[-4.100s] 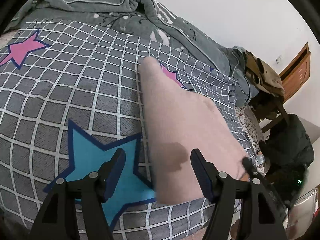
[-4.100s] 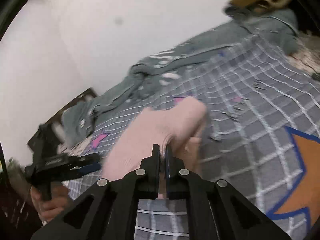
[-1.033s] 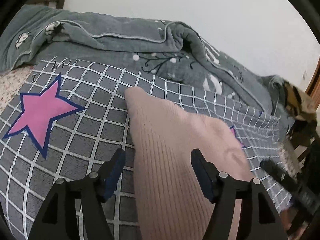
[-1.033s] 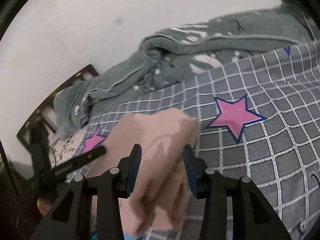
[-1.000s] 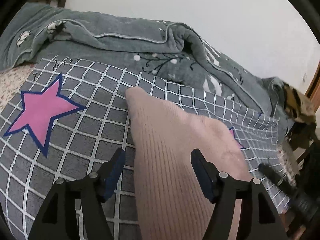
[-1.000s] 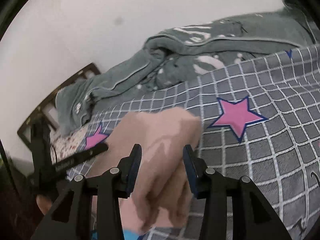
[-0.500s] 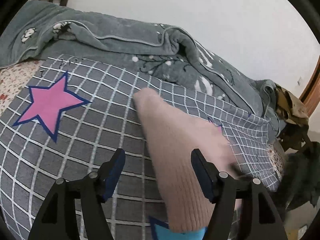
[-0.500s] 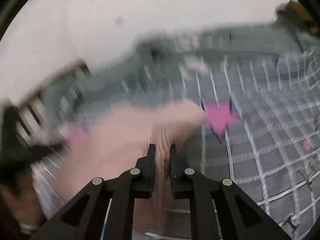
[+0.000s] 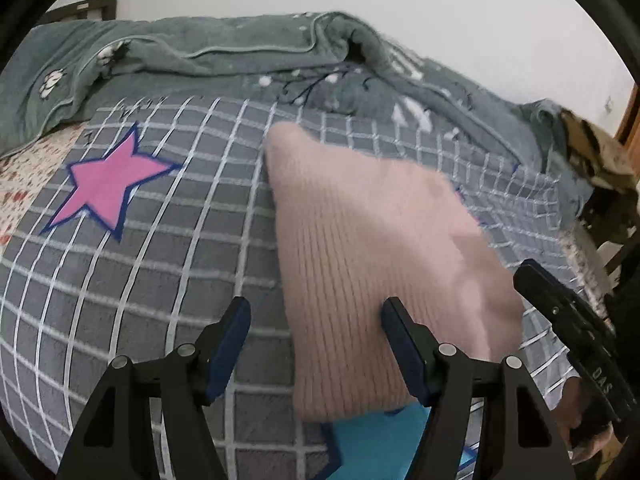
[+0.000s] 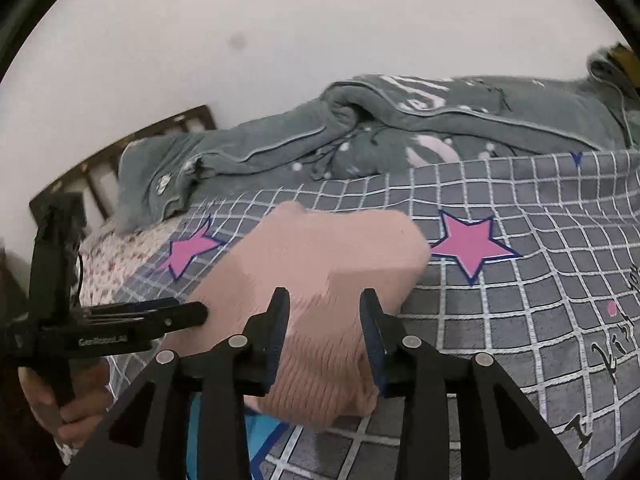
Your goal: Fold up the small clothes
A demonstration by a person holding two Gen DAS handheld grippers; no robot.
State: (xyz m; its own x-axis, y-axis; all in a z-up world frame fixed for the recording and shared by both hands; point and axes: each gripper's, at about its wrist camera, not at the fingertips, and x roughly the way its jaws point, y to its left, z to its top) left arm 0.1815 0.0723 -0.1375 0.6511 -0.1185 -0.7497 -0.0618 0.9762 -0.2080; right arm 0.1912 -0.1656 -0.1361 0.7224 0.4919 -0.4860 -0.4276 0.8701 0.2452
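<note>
Between the parted jaws of the right gripper, which had just been reopening, the folded pink garment lay released on the checked bedspread; the open left gripper straddled its edge, and a careless withdrawal risked snagging the knit and undoing the fold.

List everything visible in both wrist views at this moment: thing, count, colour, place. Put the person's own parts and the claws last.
Knit garment: one, pale pink, ribbed, folded, lying on the bedspread.
Bedspread: one, grey with white grid, covering the bed.
Pink stars: two, navy-edged, printed on the bedspread either side of the garment's far end.
Blue star: one, partly under the garment's near edge.
Blanket: one, grey-green, bunched along the wall.
Headboard: one, dark wood, at the bed's far end.
Left claw: black, open, straddling the garment's left edge.
Right claw: black, jaws just opened, garment between them, unpinched.
Hand: holding the left claw's handle.
</note>
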